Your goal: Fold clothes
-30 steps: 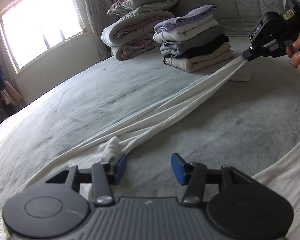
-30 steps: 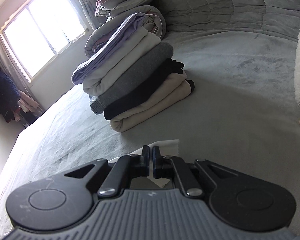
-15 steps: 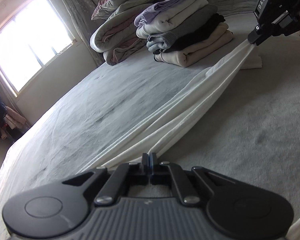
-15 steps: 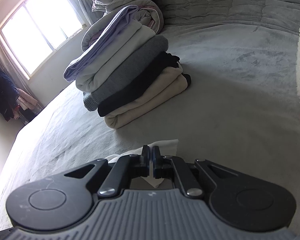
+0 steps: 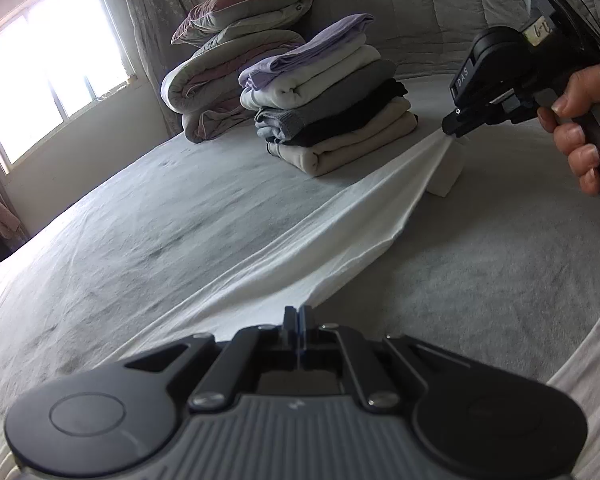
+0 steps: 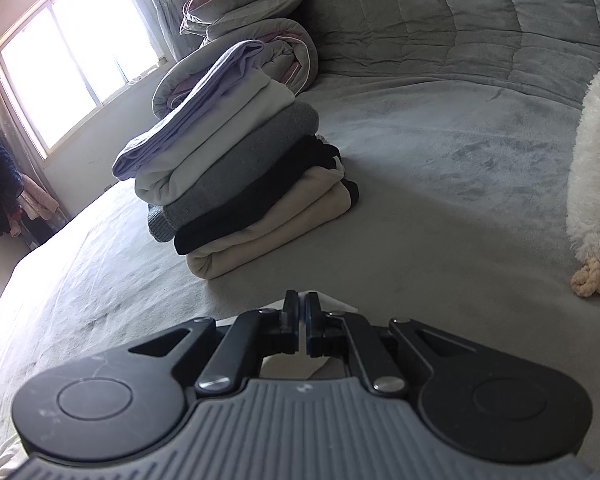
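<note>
The left tool (image 5: 299,314) is closed, and its two fingers pinch one end of the white garment (image 5: 324,236). The right tool (image 5: 452,130) is closed too; it clamps the other end of the same cloth, and a hand (image 5: 580,120) holds its grip. Between the two tools the white garment is stretched in a long band, raised a little above the grey bed (image 5: 148,216). A short piece of the cloth hangs down below the right tool and touches the bed. In the right wrist view only a small white corner shows in front of the closed fingers (image 6: 290,312).

Beyond the garment, near the right tool, stands a stack of folded clothes (image 5: 328,96): lilac on top, then cream, grey, black and beige. Behind it lies a pile of folded bedding and pillows (image 5: 228,60), close to the window (image 5: 48,64). On the right side of the bed is a white fluffy thing (image 6: 598,176).
</note>
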Motion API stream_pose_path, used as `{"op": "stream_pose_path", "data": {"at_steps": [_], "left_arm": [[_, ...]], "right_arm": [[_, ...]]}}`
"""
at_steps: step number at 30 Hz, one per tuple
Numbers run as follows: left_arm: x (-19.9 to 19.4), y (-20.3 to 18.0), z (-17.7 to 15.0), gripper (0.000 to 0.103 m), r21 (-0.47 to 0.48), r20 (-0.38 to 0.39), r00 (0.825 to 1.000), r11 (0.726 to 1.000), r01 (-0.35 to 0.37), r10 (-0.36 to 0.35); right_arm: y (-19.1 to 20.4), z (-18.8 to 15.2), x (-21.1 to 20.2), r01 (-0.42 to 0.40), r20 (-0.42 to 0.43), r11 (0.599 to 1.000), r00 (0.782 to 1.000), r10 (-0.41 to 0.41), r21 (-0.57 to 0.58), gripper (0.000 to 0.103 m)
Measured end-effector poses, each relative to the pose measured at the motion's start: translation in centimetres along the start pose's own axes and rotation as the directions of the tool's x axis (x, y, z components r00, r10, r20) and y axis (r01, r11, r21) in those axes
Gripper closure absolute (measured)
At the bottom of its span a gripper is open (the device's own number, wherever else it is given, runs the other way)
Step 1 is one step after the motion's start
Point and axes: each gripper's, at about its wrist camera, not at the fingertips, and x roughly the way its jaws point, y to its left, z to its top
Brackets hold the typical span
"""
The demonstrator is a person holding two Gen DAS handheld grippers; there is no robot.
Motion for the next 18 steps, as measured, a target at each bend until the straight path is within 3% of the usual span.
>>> {"op": "stream_pose_path", "data": {"at_steps": [9,14,18], "left_arm": [[-0.6,0.2,-1.2,0.103,0.011,-0.053,0.995,0.996,0.086,-0.085],[-0.3,0.5,-1.8,0.103,0.01,-0.078,0.99,0.993,0.12,-0.118],[-0.2,0.4,-2.0,0.103,0.003,-0.083,0.989,0.992,0.126,-0.125]], "right_arm": [[-0.3,0.2,-0.7,0.015,-0.023,1.0,1.0,-0.016,-0.016,0.1],[0.9,-0.3,-0.7,-0.075,-0.015,0.996,0.997,0.074,-0.038,0.1],[3.1,-1.3,-0.8,-0.23,-0.055,0.969,0.973,0.226,-0.093,0.1]]}}
